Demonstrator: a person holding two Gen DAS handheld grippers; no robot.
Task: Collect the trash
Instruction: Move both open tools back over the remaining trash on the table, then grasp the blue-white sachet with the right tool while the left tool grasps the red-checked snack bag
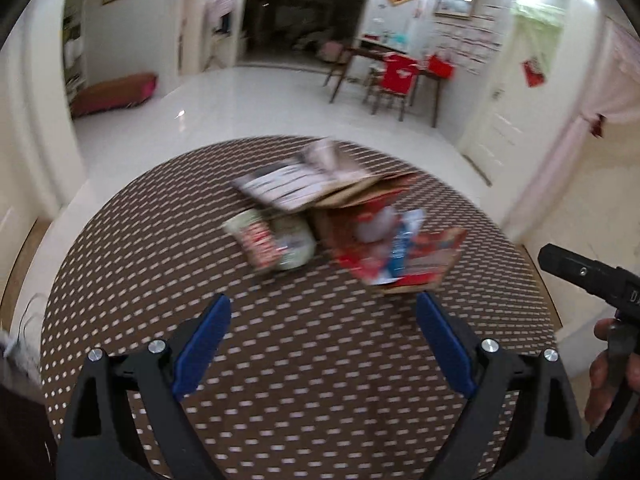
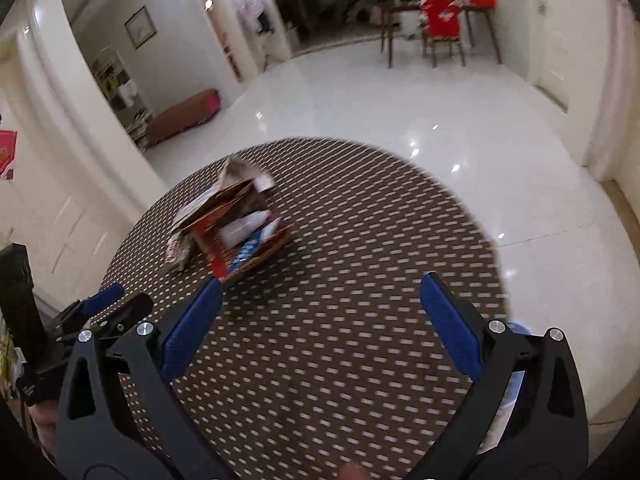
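On table: trash, print blurred

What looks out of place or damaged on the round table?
A heap of trash sits on the table: a torn red box lying open and tilted, flattened cardboard leaning on it, and a crumpled wrapper beside. Blur hides finer detail. Both grippers, left and right, are open and empty.

Nothing can be read – print on the trash is blurred
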